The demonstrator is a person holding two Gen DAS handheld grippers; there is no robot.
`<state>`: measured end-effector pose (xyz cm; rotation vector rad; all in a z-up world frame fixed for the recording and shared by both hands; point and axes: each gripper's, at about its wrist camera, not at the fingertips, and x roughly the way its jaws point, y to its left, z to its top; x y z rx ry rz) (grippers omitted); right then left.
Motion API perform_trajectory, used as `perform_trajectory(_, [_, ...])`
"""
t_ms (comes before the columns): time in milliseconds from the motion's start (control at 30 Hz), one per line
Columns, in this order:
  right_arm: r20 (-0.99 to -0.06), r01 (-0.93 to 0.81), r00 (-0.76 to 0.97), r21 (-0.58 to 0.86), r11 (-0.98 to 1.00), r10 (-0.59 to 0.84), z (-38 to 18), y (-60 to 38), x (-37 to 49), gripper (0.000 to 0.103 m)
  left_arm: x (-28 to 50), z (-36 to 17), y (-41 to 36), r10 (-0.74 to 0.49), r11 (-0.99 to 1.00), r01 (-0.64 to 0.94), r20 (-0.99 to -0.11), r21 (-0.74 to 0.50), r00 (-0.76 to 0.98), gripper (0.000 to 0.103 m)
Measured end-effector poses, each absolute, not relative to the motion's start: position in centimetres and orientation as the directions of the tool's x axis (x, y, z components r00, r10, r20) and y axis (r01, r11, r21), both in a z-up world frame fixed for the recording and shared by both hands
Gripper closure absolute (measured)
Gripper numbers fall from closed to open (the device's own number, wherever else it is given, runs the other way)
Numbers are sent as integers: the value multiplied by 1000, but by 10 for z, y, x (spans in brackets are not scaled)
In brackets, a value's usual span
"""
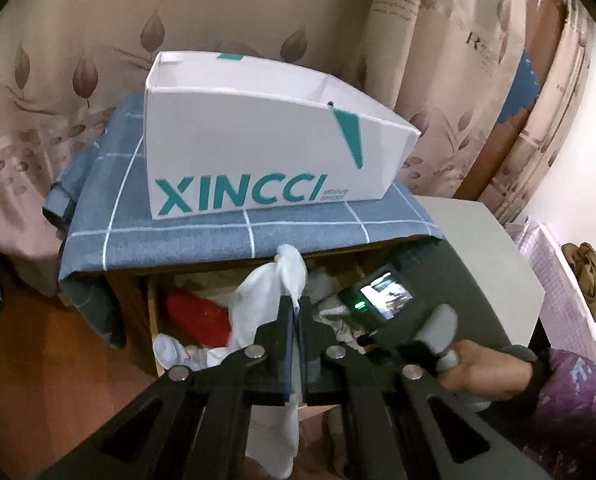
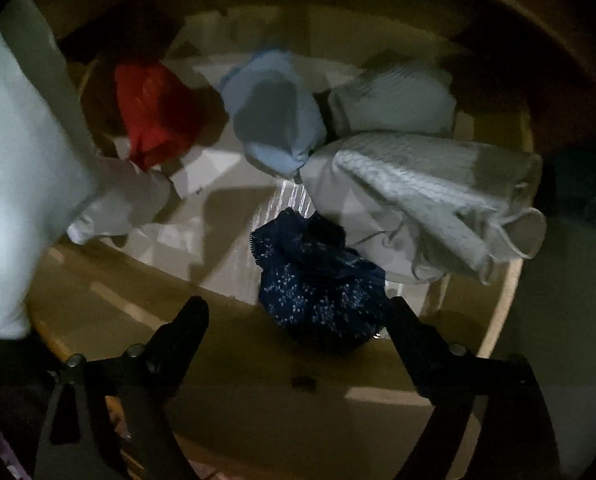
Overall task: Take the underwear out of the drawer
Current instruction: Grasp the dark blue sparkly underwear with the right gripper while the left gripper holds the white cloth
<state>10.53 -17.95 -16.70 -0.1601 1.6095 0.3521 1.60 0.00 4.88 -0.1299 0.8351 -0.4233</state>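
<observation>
Left gripper (image 1: 296, 312) was clamped on white underwear (image 1: 274, 280); right gripper (image 2: 298, 316) hung spread wide over the drawer's (image 2: 509, 280) front edge, probably touching nothing.

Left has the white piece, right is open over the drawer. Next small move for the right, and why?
Probably lower the right gripper and close on the dark blue speckled underwear: it sits between the open jaws, nearest in the drawer. The left gripper is already shut on the white underwear.
</observation>
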Motion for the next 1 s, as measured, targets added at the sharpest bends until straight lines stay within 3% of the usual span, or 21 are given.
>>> perform_trajectory(233, [-995, -312, -89, 67, 948, 41, -185, -174, 110, 16, 24, 46, 0, -413, 909, 308, -701, -281, 581, 101])
perform_trajectory(333, [-993, -289, -109, 69, 955, 39, -193, -179, 115, 24, 24, 47, -2, -420, 906, 313, -697, -285, 581, 101])
perform_trajectory(400, [-992, -312, -126, 51, 949, 12, -200, -178, 116, 42, 22, 50, -4, -425, 903, 325, -693, -280, 583, 101])
perform_trajectory(567, [-993, -415, -113, 24, 909, -25, -205, -167, 109, 71, 16, 61, -6, -435, 898, 337, -678, -282, 593, 101])
perform_trajectory(767, [-999, -443, -40, 21, 896, 4, -186, -167, 95, 91, 8, 82, -2, -461, 886, 349, -648, -304, 606, 101])
perform_trajectory(1000, [-989, -391, 10, 130, 911, 145, -145, -192, 90, 92, -3, 110, 1, -489, 872, 367, -607, -324, 627, 101])
